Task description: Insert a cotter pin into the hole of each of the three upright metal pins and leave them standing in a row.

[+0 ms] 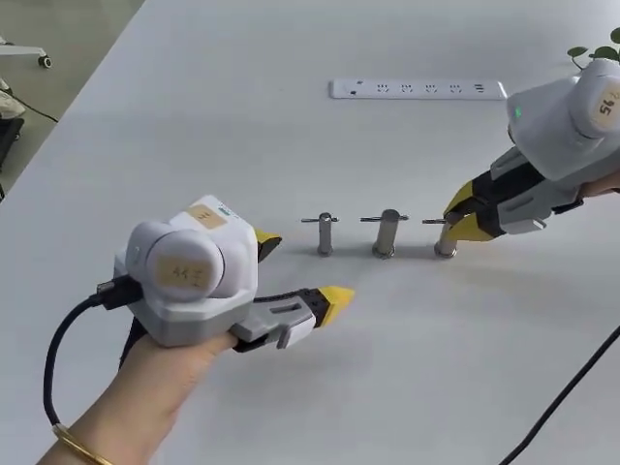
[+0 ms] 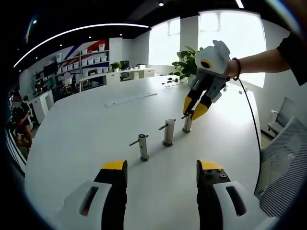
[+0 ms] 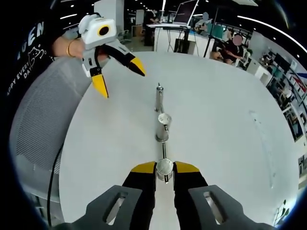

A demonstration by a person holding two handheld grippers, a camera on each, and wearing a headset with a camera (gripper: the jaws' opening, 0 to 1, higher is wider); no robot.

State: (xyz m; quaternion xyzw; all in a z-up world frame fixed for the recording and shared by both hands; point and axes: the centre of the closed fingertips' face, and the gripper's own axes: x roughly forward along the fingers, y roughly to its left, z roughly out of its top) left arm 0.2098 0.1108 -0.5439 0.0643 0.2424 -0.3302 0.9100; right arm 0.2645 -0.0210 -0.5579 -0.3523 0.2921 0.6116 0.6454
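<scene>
Three upright metal pins stand in a row mid-table: the left pin (image 1: 325, 236), the middle pin (image 1: 386, 234) and the right pin (image 1: 446, 239). A thin cotter pin crosses the top of each. My right gripper (image 1: 462, 217) reaches in from the right, its yellow jaws closed against the top of the right pin (image 3: 164, 168), with the cotter pin running between them. My left gripper (image 1: 301, 268) hovers in front and to the left of the row, open and holding nothing. From there the three pins (image 2: 168, 132) stand ahead of it, with the right gripper (image 2: 195, 107) at the far one.
A white power strip (image 1: 417, 89) lies at the back of the white table (image 1: 194, 116). A plant (image 1: 596, 53) stands at the far right corner. A black cable (image 1: 572, 387) trails off the front right. A grey chair (image 3: 43, 129) stands beside the table.
</scene>
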